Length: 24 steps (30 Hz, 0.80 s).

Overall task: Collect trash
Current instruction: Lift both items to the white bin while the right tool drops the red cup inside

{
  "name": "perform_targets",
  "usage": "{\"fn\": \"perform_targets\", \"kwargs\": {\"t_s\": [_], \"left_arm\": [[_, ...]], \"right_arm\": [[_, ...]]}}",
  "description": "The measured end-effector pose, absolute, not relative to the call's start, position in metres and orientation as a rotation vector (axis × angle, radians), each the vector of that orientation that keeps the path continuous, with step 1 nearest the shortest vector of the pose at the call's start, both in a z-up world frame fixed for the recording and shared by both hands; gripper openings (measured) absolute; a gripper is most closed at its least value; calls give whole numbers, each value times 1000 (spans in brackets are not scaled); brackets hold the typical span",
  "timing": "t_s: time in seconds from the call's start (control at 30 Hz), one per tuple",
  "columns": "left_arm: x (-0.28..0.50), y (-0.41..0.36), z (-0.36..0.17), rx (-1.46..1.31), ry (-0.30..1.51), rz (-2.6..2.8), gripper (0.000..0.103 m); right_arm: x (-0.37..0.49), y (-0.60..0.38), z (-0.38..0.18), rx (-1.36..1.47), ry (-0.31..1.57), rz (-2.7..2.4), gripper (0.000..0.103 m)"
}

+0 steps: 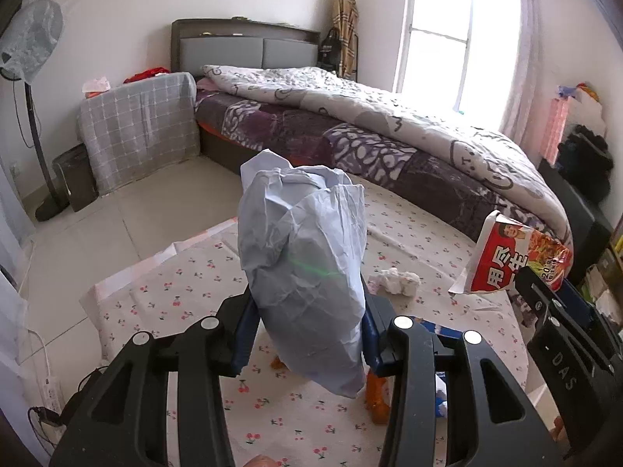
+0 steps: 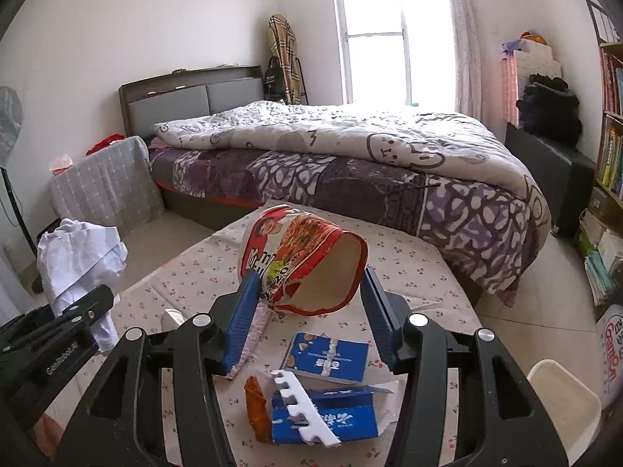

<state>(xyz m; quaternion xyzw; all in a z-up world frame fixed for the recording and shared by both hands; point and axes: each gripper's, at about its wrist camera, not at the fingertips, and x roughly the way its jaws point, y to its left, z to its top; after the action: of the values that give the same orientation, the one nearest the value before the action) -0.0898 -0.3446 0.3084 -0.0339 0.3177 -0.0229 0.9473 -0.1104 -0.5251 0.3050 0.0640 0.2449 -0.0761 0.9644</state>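
The paper [image 1: 303,272] is squeezed by the left gripper [image 1: 307,334]. The cup [image 2: 303,264] is pinched by the right gripper [image 2: 311,311]; it could be crushed and dropped.

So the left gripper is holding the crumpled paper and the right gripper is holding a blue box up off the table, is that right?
Not quite. The left gripper does hold the crumpled paper, but the right gripper holds a red instant noodle cup, squashed between its fingers. Both blue boxes lie on the table below it, as the right wrist view shows.
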Motion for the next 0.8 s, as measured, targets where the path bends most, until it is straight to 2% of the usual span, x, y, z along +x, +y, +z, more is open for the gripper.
{"fn": "perform_targets", "kwargs": {"t_s": [0.8], "left_arm": [[-108, -429, 301, 1, 658, -188, 44]], "right_arm": [[-150, -589, 305, 138, 535, -268, 52]]}}
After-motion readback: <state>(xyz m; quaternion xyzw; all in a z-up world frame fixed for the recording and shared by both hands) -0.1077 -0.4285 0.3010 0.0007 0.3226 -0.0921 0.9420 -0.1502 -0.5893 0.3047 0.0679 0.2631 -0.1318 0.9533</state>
